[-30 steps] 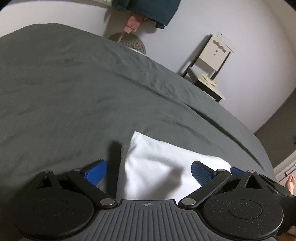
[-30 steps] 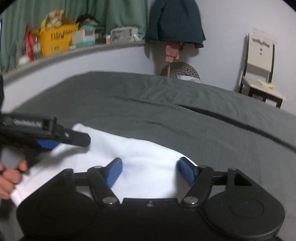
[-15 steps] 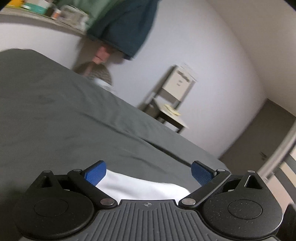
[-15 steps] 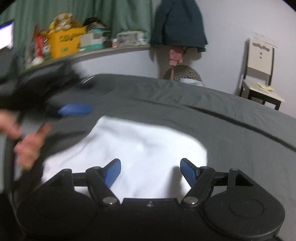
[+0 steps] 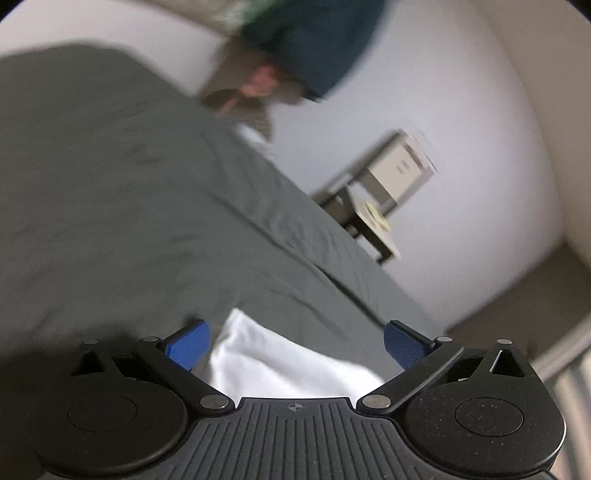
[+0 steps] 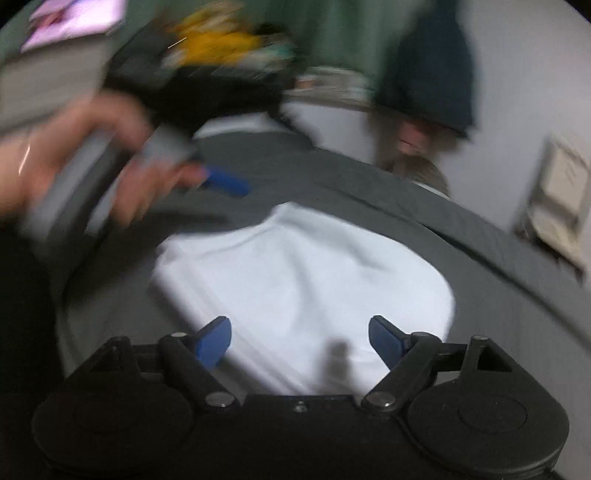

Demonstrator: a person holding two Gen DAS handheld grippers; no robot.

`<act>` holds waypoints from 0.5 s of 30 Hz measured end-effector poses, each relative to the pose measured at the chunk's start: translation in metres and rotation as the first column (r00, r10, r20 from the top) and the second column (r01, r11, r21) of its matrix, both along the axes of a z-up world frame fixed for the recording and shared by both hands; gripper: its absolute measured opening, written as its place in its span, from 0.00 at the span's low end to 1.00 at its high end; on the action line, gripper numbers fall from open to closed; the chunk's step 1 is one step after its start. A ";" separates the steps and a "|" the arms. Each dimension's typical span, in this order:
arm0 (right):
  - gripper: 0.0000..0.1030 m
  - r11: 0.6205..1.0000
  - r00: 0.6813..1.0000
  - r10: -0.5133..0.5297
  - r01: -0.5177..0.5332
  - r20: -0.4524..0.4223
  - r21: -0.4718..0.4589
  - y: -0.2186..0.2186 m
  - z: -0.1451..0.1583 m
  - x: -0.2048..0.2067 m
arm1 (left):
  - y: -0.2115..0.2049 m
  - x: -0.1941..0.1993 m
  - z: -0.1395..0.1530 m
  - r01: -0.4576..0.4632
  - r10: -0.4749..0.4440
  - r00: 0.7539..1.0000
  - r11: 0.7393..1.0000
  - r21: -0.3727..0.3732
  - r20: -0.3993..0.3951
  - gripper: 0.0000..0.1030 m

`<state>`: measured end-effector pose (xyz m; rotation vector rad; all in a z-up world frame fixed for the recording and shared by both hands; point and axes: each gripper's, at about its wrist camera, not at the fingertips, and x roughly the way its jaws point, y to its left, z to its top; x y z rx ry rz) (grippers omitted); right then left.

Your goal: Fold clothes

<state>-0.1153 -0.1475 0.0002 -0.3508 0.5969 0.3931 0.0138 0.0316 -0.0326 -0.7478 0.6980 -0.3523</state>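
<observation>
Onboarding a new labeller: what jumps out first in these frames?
The white folded garment lying on the dark grey bedcover, right in front of the open right hand-held gripper, with nothing between its fingers. Next, the blurred hand carrying the left hand-held gripper, upper left in the right wrist view.

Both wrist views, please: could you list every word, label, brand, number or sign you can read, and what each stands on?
None can be read.
Yellow basket on the shelf: any print is blurred beyond reading.
Lit screen at upper left: only pink and white smears.
Left tongs: the body bears a small crosshair mark, no letters.
White garment and grey bedcover: no print visible.
</observation>
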 end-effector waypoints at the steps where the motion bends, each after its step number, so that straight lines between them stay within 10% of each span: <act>1: 0.80 0.997 0.998 0.053 -0.054 -0.015 -0.059 0.009 -0.003 -0.002 | 0.006 -0.004 0.001 -0.010 0.010 1.000 1.000 -0.023 -0.030 1.00; 7: 0.80 0.927 0.984 0.180 -0.173 -0.008 -0.332 0.051 -0.031 -0.003 | 0.013 -0.020 -0.008 0.076 -0.064 0.976 0.996 0.048 -0.210 1.00; 15: 0.80 0.994 1.000 0.004 -0.004 -0.007 -0.112 0.017 0.000 0.007 | 0.012 -0.017 -0.041 0.183 -0.176 0.897 0.983 -0.022 -0.405 1.00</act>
